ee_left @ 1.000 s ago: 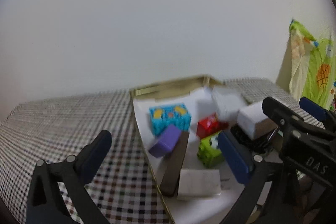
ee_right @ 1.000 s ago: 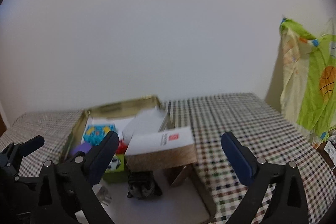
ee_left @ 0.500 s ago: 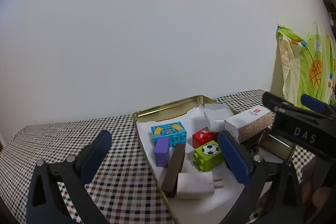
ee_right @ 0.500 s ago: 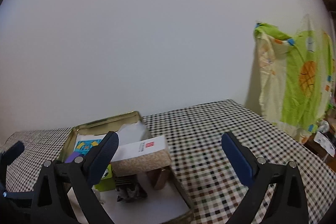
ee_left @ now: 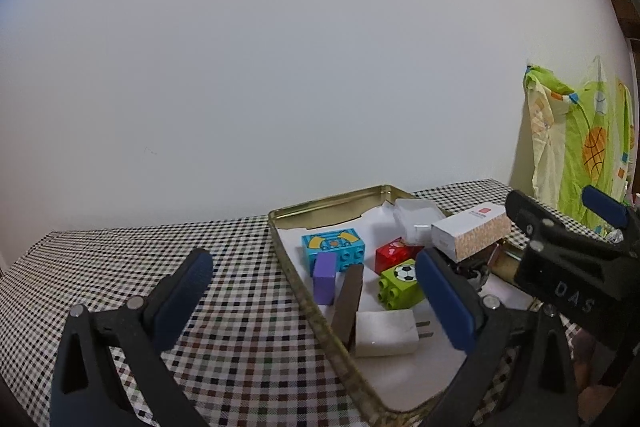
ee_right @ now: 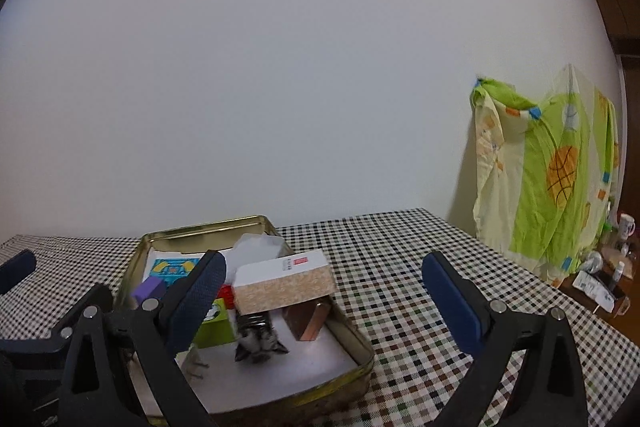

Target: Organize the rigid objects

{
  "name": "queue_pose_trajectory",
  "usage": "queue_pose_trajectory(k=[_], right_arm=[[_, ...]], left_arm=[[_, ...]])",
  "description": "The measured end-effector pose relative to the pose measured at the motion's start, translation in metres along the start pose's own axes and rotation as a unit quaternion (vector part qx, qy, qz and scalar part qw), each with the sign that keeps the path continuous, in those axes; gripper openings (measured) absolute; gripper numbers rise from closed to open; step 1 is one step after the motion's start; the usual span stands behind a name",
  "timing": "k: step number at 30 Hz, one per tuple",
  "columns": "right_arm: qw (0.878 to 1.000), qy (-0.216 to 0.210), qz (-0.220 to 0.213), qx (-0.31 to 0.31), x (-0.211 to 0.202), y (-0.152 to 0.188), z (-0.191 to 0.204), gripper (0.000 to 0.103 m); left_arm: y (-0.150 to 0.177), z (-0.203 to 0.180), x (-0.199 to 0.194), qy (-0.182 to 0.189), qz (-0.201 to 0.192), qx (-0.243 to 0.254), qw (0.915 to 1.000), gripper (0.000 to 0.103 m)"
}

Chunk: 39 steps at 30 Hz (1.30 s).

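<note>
Left wrist view: the left gripper point(ee_left: 312, 301) has pulled back and risen from the tin point(ee_left: 320, 211), fingers wide apart and empty. The blocks, plug point(ee_left: 386, 333) and box point(ee_left: 472, 231) all lie inside the tin.

Right wrist view: the right gripper point(ee_right: 324, 295) has likewise backed off, spread and holding nothing. The box point(ee_right: 284, 279) rests atop other pieces in the tin point(ee_right: 200, 229). Sorting looks essentially finished.
</note>
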State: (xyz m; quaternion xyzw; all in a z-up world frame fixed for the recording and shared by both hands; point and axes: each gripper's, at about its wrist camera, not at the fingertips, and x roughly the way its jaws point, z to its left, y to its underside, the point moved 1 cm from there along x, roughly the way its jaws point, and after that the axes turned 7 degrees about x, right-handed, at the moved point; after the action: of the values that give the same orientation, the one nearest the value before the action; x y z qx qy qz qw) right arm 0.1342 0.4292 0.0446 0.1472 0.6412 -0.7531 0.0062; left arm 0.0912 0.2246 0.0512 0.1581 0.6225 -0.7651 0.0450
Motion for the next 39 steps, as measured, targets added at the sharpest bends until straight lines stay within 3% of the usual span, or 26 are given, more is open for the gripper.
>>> queue_pose_trajectory(k=[11,26,39], right_arm=[[0.999,-0.016,-0.022,0.017,-0.032,-0.001,-0.003,0.100],[0.993,-0.035,-0.112,-0.010,-0.065,-0.005,0.007,0.100],[0.994,-0.037,-0.105,0.000,-0.066,-0.004,0.004,0.102]], left_arm=[[0.003,0.015,-0.008,-0.009,-0.007,-0.018,0.9998,0.103],[0.003,0.015,-0.008,-0.021,-0.009,-0.026,0.9994,0.103],[0.006,0.016,-0.014,-0.023,-0.010,-0.023,0.9994,0.103]])
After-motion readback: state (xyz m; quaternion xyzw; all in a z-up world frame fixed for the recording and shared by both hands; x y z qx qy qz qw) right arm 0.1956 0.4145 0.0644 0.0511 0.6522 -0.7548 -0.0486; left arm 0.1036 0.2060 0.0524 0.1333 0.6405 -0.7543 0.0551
